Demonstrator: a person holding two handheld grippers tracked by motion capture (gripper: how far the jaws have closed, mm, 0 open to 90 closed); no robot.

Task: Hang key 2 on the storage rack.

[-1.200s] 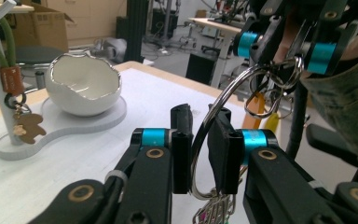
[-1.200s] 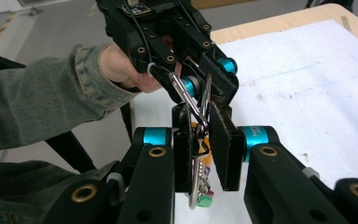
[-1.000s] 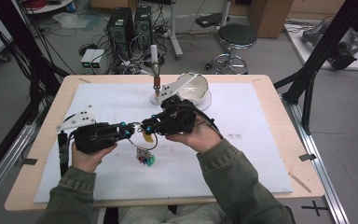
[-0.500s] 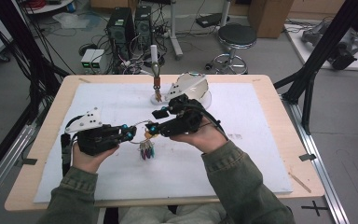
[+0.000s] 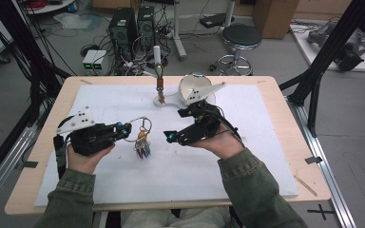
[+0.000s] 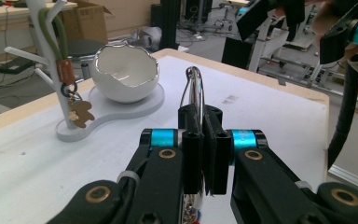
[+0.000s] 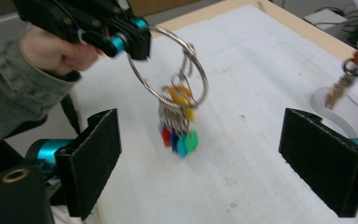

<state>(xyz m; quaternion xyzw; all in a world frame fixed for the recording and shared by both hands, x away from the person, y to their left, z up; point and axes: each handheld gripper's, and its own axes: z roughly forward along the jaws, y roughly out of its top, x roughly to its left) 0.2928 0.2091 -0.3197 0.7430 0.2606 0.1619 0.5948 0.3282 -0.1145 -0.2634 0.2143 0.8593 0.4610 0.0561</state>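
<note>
A large silver key ring (image 5: 143, 125) with several coloured tags (image 5: 143, 148) hangs just above the white mat. My left gripper (image 5: 126, 127) is shut on the ring's left side; in the left gripper view the ring (image 6: 195, 88) stands up between the closed pads (image 6: 192, 147). To the ring's right, my right gripper (image 5: 176, 126) is open and holds nothing. In the right gripper view the ring (image 7: 168, 65) and tags (image 7: 179, 135) hang ahead of my right gripper (image 7: 200, 172), held by the left gripper (image 7: 121, 39).
A white branched stand (image 5: 158, 61) with a broken-egg bowl (image 5: 195, 88) sits at the mat's far middle. A keychain with a brown strap and bear charm (image 6: 79, 112) hangs on the stand. The white mat (image 5: 247, 156) covers most of the wooden table (image 5: 290, 118).
The two grippers were close together around the ring; the right gripper has drawn away to the right and stands open. The ring now hangs from the left gripper alone.
</note>
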